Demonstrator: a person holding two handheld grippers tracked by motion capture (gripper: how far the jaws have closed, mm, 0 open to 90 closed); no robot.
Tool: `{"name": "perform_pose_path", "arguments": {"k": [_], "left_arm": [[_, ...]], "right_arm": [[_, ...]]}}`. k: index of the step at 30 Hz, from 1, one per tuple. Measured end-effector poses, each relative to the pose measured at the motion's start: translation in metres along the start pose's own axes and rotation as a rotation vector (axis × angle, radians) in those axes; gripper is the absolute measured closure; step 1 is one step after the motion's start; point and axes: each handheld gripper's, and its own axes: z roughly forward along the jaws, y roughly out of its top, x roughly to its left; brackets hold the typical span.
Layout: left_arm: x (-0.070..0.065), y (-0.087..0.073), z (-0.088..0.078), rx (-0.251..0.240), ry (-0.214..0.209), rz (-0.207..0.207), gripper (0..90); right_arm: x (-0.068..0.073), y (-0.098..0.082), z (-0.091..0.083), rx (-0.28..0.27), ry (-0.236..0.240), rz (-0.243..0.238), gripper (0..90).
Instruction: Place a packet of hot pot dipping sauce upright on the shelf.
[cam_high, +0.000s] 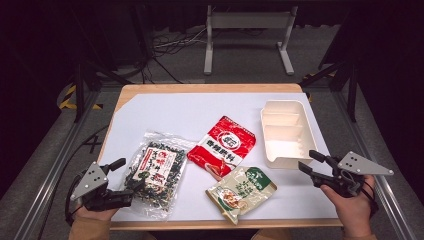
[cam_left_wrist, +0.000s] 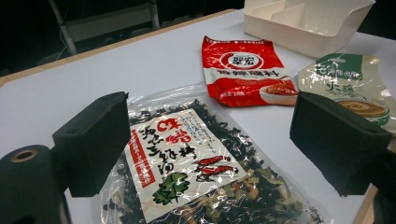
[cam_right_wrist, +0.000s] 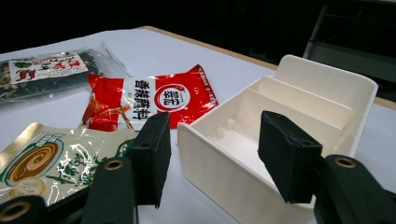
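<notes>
Seaweed packet (cam_high: 154, 172) untouched; sorting into the tray (cam_high: 287, 134) looked not yet begun.
The clear seaweed packet lay flat on the bench (cam_high: 165, 112), well left of the white divided tray. Red sachet (cam_high: 222, 142) sat between packet and tray; green sachet (cam_high: 241, 190) lay near the tray's front corner. Tray compartments were bare. Left tool (cam_high: 122, 180) hovered at the packet's left edge, jaws spread, pinching nothing. Right tool (cam_high: 307, 162) stood just right of the tray, jaws spread, holding nothing. All three packs seemed left to move.

three food packets (cam_high: 227, 145), one white tray (cam_high: 287, 132)
</notes>
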Motion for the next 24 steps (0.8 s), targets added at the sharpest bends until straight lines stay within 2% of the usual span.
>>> {"name": "perform_pose_path", "arguments": {"k": [16,18,24], "left_arm": [[-0.001,0.0,-0.001,0.006,0.007,0.002,12.8],[-0.001,0.0,-0.001,0.007,0.009,0.003,12.8],[-0.001,0.001,0.0,0.011,0.004,0.006,12.8]], "right_arm": [[0.01,0.012,0.004,0.112,0.015,-0.011,46.3],[0.012,0.014,0.005,0.149,0.024,-0.002,48.0],[0.02,0.019,0.008,0.205,0.05,-0.004,49.1]]}}
